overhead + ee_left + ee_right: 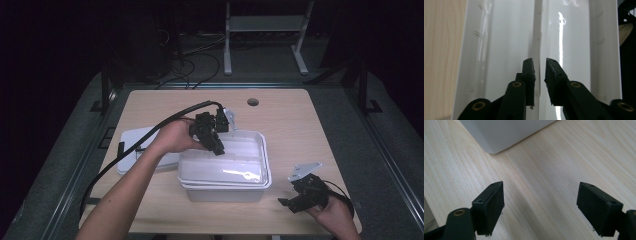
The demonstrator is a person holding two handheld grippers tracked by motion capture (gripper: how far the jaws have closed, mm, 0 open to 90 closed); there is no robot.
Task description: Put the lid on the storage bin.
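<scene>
Two white plastic bins point(227, 175) sit nested at the table's point(295, 125) middle, long axis running left to right, nothing visible inside. Directly below the left gripper point(212, 136), at the far-left rim, the jaws stand slightly parted with no thing between them. A white lid point(135, 145) lies just left of the stack. Well right and nearer, the right gripper point(300, 197) rests wide open and empty, so the left hand is closer.
</scene>
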